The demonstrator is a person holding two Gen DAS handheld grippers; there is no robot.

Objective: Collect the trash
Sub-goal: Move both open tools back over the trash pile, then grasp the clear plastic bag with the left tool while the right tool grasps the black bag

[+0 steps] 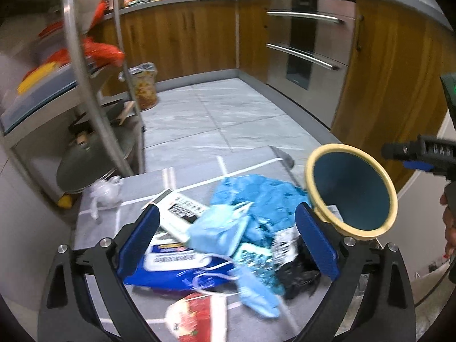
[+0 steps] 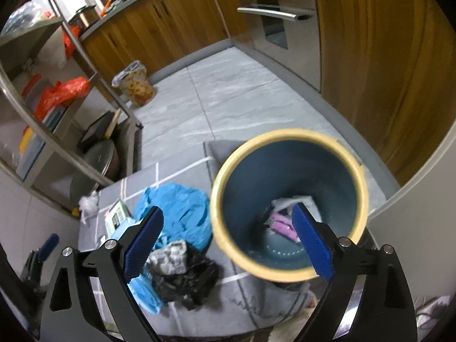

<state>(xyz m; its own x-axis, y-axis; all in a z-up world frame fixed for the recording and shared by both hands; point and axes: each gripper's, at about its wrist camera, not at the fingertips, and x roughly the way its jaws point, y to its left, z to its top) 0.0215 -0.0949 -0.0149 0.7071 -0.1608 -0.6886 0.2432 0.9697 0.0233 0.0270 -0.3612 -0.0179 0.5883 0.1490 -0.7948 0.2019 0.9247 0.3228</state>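
A heap of trash lies on the grey, white-lined tabletop (image 1: 196, 171): a blue wipes pack (image 1: 173, 268), a light blue face mask (image 1: 216, 230), a crumpled blue bag (image 1: 256, 193), a black bag (image 1: 299, 273), a red-and-white wrapper (image 1: 196, 319) and a printed carton (image 1: 182, 208). My left gripper (image 1: 228, 213) hangs open over the heap and holds nothing. A blue bin with a cream rim (image 2: 287, 139) stands at the table's right. My right gripper (image 2: 228, 213) is open and empty above the bin's near edge. Pink and white scraps (image 2: 282, 225) lie inside the bin.
A metal rack (image 1: 71, 57) with orange bags, boxes and pots stands at the left. A patterned lined bin (image 1: 144, 85) sits on the tiled floor beyond. Wooden cabinets and an oven (image 1: 307, 42) run along the back and right. Crumpled clear plastic (image 1: 104, 191) lies at the table's left corner.
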